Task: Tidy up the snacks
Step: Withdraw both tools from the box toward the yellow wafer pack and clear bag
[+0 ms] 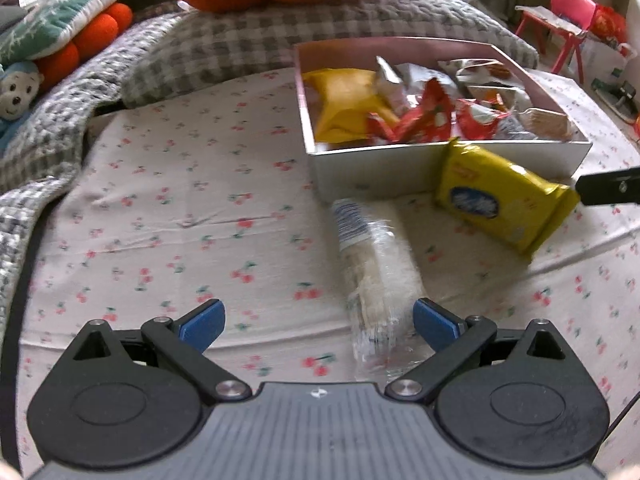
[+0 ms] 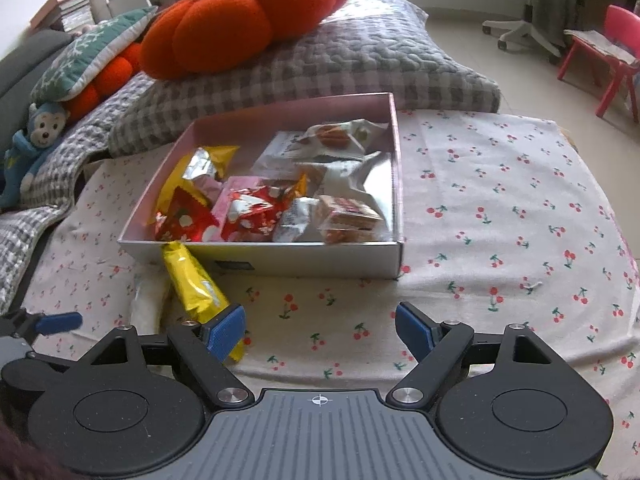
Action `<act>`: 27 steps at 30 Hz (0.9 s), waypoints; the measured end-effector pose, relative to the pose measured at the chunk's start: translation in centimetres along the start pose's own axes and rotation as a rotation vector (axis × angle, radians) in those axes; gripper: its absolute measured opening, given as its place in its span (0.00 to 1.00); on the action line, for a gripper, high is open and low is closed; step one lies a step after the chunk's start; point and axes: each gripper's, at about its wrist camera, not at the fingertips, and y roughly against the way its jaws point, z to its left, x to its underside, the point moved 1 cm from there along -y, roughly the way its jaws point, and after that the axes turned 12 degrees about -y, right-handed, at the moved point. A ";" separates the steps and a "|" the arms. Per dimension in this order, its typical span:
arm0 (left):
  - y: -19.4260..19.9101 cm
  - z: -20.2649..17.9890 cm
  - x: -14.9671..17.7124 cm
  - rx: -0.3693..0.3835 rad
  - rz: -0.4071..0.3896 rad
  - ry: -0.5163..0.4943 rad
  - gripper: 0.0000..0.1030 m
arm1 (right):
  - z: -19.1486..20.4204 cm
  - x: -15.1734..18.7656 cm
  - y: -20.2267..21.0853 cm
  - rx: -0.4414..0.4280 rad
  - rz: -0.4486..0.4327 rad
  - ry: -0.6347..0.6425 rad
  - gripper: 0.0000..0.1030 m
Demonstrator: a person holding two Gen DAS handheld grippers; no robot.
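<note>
A shallow white box point(image 1: 372, 168) point(image 2: 320, 258) with several snack packets inside sits on the cherry-print sheet. A yellow packet point(image 1: 500, 204) point(image 2: 192, 284) leans against the box's near wall. A clear-wrapped pale snack point(image 1: 376, 276) point(image 2: 148, 304) lies on the sheet before the box. My left gripper point(image 1: 316, 320) is open and empty, its right finger beside the clear snack's near end. My right gripper point(image 2: 320, 326) is open and empty, its left finger just in front of the yellow packet; whether it touches is unclear. The right gripper's finger also shows at the left wrist view's right edge point(image 1: 608, 190).
A grey checked pillow point(image 2: 320, 64) with an orange pumpkin plush point(image 2: 240, 16) lies behind the box. A checked blanket point(image 1: 36, 152) and a monkey toy point(image 2: 36, 136) lie at left. A red chair point(image 2: 612, 52) stands beyond the bed's right edge.
</note>
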 end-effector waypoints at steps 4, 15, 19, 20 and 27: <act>0.5 0.9 0.8 0.008 -0.021 -0.005 0.97 | 0.9 0.2 0.0 -0.026 0.008 0.004 0.81; 0.6 0.3 0.3 0.081 -0.086 -0.023 0.97 | 2.9 0.1 -1.9 -0.056 0.034 -0.052 0.81; 0.1 0.0 0.4 0.075 -0.099 -0.048 0.91 | 3.7 0.6 -2.5 -0.071 0.057 -0.027 0.81; 0.0 -0.1 0.5 0.077 -0.106 -0.051 0.87 | 4.0 0.8 -2.6 -0.080 0.060 -0.010 0.81; -0.8 0.0 0.6 0.144 -0.154 -0.042 0.71 | 5.7 2.3 -2.7 -0.136 0.051 0.167 0.81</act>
